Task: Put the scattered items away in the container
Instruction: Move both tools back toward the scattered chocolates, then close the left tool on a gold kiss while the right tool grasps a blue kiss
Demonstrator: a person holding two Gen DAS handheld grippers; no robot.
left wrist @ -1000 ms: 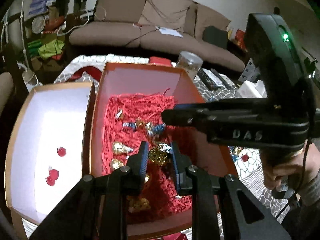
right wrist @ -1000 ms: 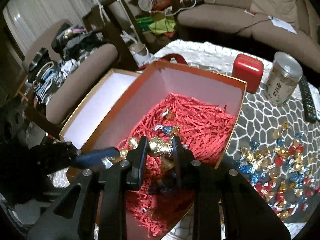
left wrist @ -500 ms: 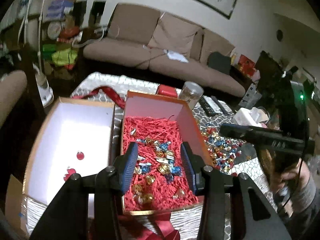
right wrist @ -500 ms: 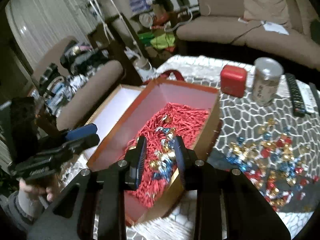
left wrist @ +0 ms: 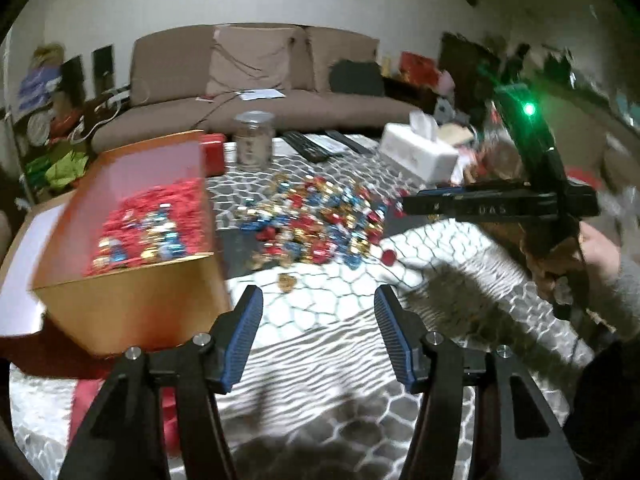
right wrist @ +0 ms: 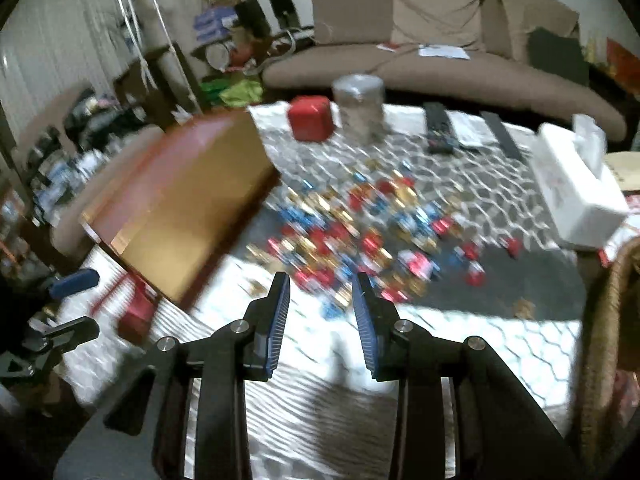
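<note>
Left wrist view: left tongs (left wrist: 318, 300) spreading, nothing between them; box (left wrist: 132, 280) at 9 o'clock; sweets (left wrist: 316, 220) on counter (left wrist: 320, 340) at 12.
Right wrist view: right tongs (right wrist: 320, 286) opening, empty; sweets (right wrist: 372, 224) at 12; box (right wrist: 188, 216) at 10.

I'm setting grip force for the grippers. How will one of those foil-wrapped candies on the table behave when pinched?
A foil-wrapped candy is probably light, its shiny wrapper likely slippery and easily crumpled. Its small rounded shape may roll or squirt sideways.

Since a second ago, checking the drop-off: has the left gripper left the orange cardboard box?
Yes. The left gripper now hangs empty right of the orange cardboard box, jaws opening.
</note>
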